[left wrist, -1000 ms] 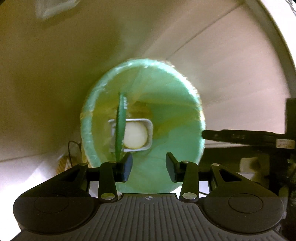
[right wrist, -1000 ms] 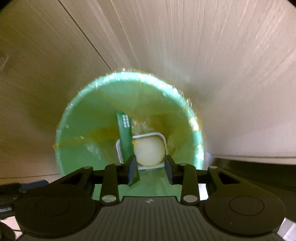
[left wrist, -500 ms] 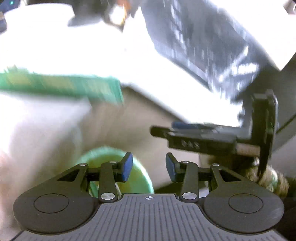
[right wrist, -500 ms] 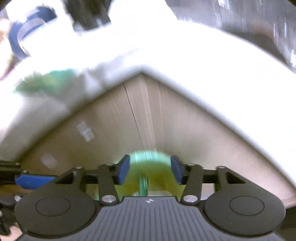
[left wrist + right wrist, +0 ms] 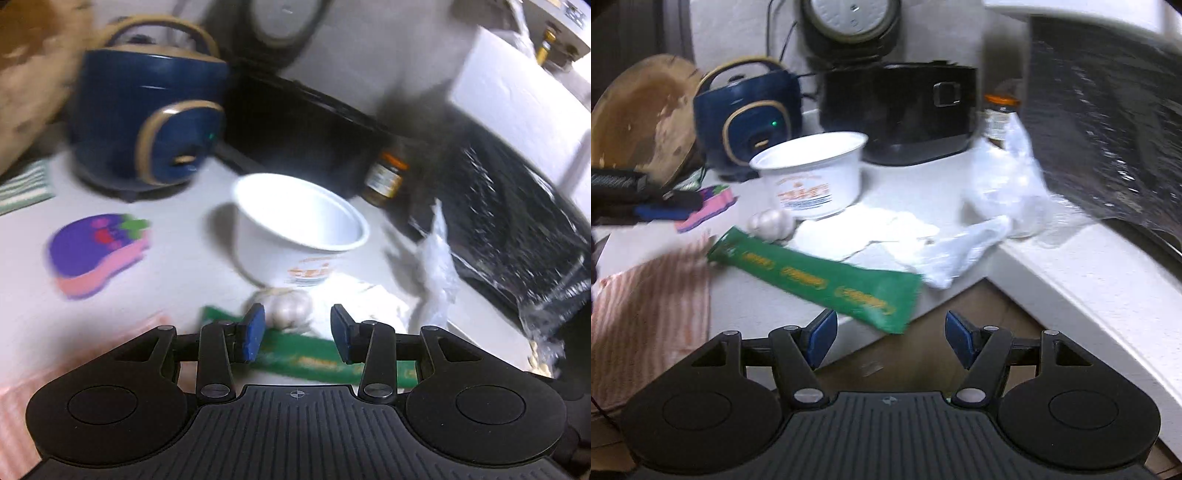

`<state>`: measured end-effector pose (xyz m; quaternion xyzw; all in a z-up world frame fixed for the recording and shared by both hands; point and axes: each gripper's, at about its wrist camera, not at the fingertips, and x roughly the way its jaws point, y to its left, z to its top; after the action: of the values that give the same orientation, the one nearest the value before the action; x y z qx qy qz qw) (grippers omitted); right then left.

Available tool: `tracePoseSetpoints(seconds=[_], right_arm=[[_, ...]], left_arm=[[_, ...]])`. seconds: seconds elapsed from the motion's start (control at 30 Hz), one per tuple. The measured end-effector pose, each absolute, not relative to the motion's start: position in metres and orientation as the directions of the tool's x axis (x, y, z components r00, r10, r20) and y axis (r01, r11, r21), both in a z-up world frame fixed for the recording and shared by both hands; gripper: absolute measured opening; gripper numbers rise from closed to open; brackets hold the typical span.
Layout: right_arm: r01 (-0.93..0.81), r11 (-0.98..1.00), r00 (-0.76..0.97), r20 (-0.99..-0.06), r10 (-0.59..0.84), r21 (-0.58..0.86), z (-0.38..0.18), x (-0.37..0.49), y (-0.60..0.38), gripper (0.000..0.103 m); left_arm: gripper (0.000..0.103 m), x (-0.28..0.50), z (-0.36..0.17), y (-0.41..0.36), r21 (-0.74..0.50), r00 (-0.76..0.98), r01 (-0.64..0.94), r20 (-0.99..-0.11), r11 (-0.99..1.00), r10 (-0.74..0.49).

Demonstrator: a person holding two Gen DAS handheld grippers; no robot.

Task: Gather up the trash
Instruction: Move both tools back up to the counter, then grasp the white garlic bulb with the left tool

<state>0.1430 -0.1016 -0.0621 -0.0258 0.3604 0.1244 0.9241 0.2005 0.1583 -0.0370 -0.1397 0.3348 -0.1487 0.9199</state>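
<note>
On the white counter lie a long green wrapper (image 5: 816, 280), a white paper cup (image 5: 812, 173), crumpled white tissue (image 5: 886, 236), a clear plastic bag (image 5: 1001, 206) and a garlic bulb (image 5: 770, 223). My left gripper (image 5: 297, 338) is open and empty, low over the green wrapper (image 5: 314, 360), with the garlic (image 5: 288, 310) just ahead and the cup (image 5: 295, 236) beyond. My right gripper (image 5: 888, 339) is open and empty, just off the counter's front edge near the wrapper's end. The left gripper (image 5: 646, 201) shows at the left edge of the right wrist view.
A blue rice cooker (image 5: 746, 114), a black cooker (image 5: 901, 110), a small jar (image 5: 997, 114) and a microwave (image 5: 1108, 129) line the back and right. A purple sponge (image 5: 96, 251) and a striped cloth (image 5: 646, 302) lie at the left. A wooden board (image 5: 639, 114) leans behind.
Both grippers have lifted away from the green-lined trash bin and swung up to the counter. Both are empty and the right one has opened wider.
</note>
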Motion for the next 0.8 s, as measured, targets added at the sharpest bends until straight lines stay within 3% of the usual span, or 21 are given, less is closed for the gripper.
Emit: tracePoseSetpoints(seconds=[0.1,0.23,0.3,0.53,0.8], right_arm=[[-0.277,0.961,0.721,-0.665,0.194,-0.021,-0.058,0.132,-0.083,0.065],[-0.292,0.940,0.761,-0.637,0.118,-0.175,-0.057,0.109,-0.067,0.065],[-0.287,0.935,0.770,-0.631,0.095,-0.208,-0.056,0.103,-0.069,0.065],[-0.167,0.980,0.741,-0.669,0.053,-0.108,-0.058,0.114,-0.110,0.066],[-0.092,0.994,0.741,-0.671,0.026,-0.062,-0.056,0.150,-0.124,0.070]], left_arm=[[0.044,0.222,-0.046,0.130,-0.306,0.720,0.230,-0.585,0.924,-0.373],[0.044,0.244,-0.064,0.103,-0.101,0.733,0.198,-0.645,0.975,-0.216],[0.054,0.248,-0.071,0.102,-0.062,0.735,0.193,-0.652,0.979,-0.187],[0.059,0.268,-0.090,0.118,-0.148,0.672,0.166,-0.707,0.975,-0.221],[0.058,0.255,-0.076,0.146,-0.370,0.705,0.139,-0.614,0.918,-0.355]])
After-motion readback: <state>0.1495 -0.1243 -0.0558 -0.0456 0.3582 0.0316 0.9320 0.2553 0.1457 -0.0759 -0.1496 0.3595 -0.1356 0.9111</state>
